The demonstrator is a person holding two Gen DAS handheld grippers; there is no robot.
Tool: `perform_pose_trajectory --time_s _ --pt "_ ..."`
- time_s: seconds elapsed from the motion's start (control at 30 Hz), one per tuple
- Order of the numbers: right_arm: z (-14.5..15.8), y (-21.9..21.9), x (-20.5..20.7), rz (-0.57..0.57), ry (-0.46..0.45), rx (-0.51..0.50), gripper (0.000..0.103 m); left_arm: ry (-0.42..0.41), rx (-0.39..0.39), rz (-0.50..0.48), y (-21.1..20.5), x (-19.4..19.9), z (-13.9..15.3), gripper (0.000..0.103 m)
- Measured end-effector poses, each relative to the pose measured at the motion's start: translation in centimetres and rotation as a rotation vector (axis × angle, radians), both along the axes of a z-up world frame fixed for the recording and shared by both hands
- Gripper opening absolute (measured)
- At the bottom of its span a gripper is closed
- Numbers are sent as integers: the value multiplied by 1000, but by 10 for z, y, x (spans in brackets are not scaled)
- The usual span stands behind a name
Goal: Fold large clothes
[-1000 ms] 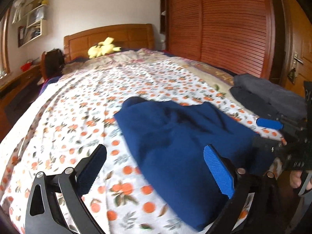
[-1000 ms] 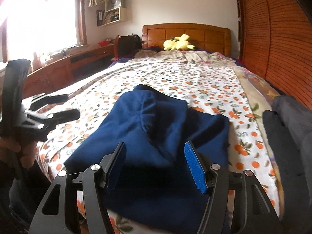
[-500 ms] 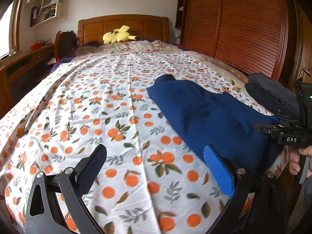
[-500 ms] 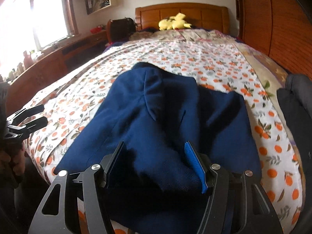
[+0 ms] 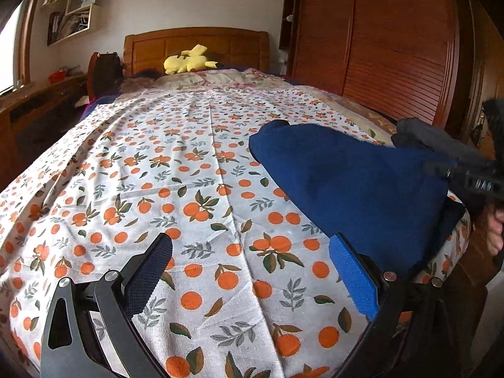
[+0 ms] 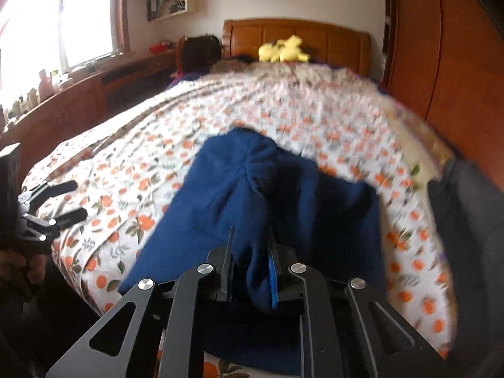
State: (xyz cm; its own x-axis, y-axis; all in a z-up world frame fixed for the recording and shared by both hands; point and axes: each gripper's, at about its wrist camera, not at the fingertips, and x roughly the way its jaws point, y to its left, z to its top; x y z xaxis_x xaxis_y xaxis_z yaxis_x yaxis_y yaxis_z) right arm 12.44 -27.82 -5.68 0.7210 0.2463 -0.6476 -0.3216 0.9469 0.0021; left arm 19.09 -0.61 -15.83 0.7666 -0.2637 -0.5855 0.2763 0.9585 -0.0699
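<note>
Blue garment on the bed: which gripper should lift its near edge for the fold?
Right. The right gripper has just closed on a bunch of the blue garment at its near edge. The left gripper is open over bare bedsheet, beside the garment, touching nothing.

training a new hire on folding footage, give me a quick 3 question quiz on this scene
1. True or false: the right tongs are shut on the blue garment.
2. What lies under the open left tongs: A) the orange-print bedspread B) the dark clothes C) the yellow plush toy
3. Fill in: the plush toy sits by the wooden ____.

Key: 1 true; 2 A; 3 headboard
</note>
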Motion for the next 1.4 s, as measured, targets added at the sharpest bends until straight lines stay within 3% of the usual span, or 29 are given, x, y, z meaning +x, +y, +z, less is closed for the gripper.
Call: perform_pose_trajectory --time_s 0.23,0.33,0.4,0.47,0.63,0.87,1.17,1.4 --pt "20 -41 -24 -122 -76 -85 13 -9 -10 -24 -12 -6 7 100" --pt "5 -66 -29 -200 -34 -118 13 -10 -6 -40 -19 -7 8 100" --pt "-17 -87 -28 -249 38 -89 15 -12 0 -50 -24 -8 9 100" --pt "-38 -94 -28 -243 100 -95 23 -13 4 -56 -28 -8 9 100" --pt "-28 -83 -37 -232 38 -143 43 -16 9 -63 -37 -7 12 100" --pt "0 -54 -31 -142 -56 -113 45 -29 8 -74 -45 -10 17 100" --pt "-30 8 -18 19 35 -28 45 -25 11 -68 -45 -11 16 100" --pt "-76 13 -15 18 152 16 45 -14 14 -63 -43 -8 11 100"
